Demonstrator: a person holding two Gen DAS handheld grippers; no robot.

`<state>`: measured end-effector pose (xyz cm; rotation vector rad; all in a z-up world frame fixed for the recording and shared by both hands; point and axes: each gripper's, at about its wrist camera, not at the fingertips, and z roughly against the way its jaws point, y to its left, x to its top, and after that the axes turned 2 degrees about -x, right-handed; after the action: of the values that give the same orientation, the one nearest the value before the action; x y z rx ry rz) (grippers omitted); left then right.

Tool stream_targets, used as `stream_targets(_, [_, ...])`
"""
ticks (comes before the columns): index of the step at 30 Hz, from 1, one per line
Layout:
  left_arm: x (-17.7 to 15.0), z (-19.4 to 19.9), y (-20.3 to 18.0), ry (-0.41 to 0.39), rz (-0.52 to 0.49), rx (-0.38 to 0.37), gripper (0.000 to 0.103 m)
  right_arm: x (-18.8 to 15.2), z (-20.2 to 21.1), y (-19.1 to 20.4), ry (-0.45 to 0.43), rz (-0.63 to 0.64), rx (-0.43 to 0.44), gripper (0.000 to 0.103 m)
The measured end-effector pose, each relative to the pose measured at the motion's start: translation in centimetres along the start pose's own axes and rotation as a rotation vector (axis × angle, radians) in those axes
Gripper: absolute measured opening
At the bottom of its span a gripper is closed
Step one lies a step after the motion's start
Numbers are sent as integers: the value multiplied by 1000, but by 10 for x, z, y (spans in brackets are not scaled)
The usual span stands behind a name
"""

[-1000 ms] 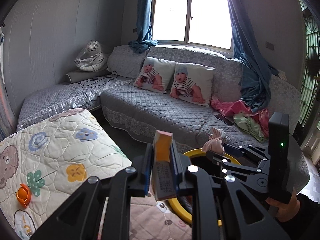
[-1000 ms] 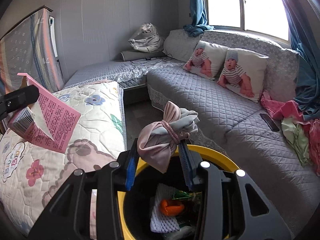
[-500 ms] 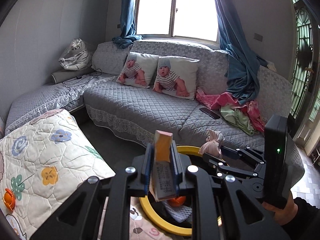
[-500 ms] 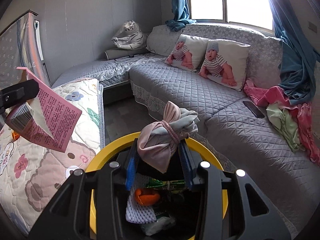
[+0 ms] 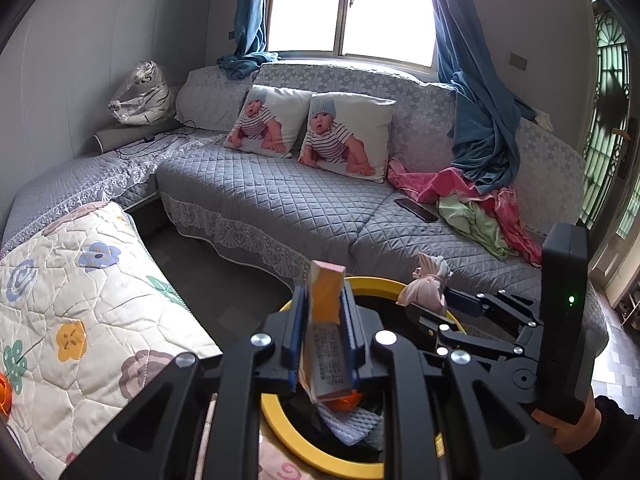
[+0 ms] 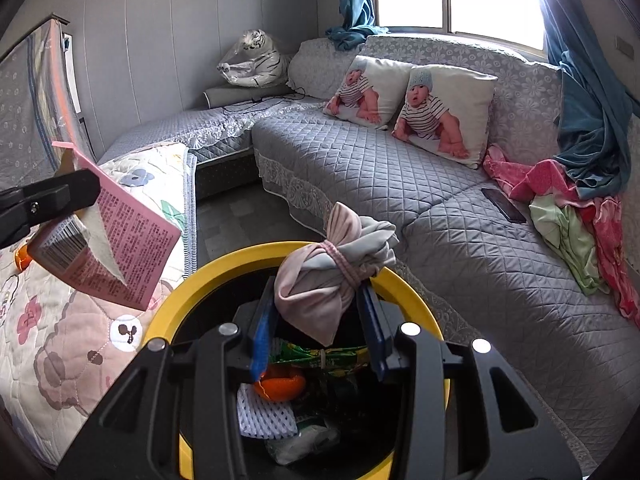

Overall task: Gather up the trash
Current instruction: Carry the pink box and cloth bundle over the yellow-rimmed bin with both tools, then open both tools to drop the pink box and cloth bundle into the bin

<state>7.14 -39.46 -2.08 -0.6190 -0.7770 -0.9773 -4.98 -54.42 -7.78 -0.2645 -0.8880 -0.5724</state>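
My left gripper [image 5: 323, 320] is shut on a pink and orange carton [image 5: 325, 332] and holds it above the near rim of a yellow-rimmed black trash bin [image 5: 372, 282]. The carton [image 6: 116, 236] also shows at the left of the right wrist view. My right gripper [image 6: 320, 320] is shut on a tied pink and grey cloth bundle [image 6: 332, 272] and holds it above the bin [image 6: 224, 268]. The bundle [image 5: 428, 286] shows over the bin's far rim in the left wrist view. Orange peel [image 6: 280, 386], white foam net [image 6: 264, 416] and a green wrapper [image 6: 316, 354] lie in the bin.
A flowered quilted table cover [image 5: 72, 320] lies left of the bin, with an orange peel piece [image 5: 3, 394] at its left edge. A grey corner sofa [image 5: 288, 204] behind holds two baby-print cushions, a phone [image 5: 416, 210], crumpled clothes [image 5: 480, 208] and a plush tiger [image 5: 142, 94].
Both grippers have moved forward and over the bin with their loads. More of the bin's inside shows now. Both stay shut.
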Motion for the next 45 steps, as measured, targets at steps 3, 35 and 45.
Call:
stream_targets(3, [0,-6,0,11,4,1,16,-2,-4,1,15,3,1,37])
stream_targets(35, [-27,-83,17,166,93,-21,17,-12,-27,-1,108,24,-3,38])
stream_targets(45, [-27,-88,26,182,146,-27,21,-8,-25,-6,114,3,1,40])
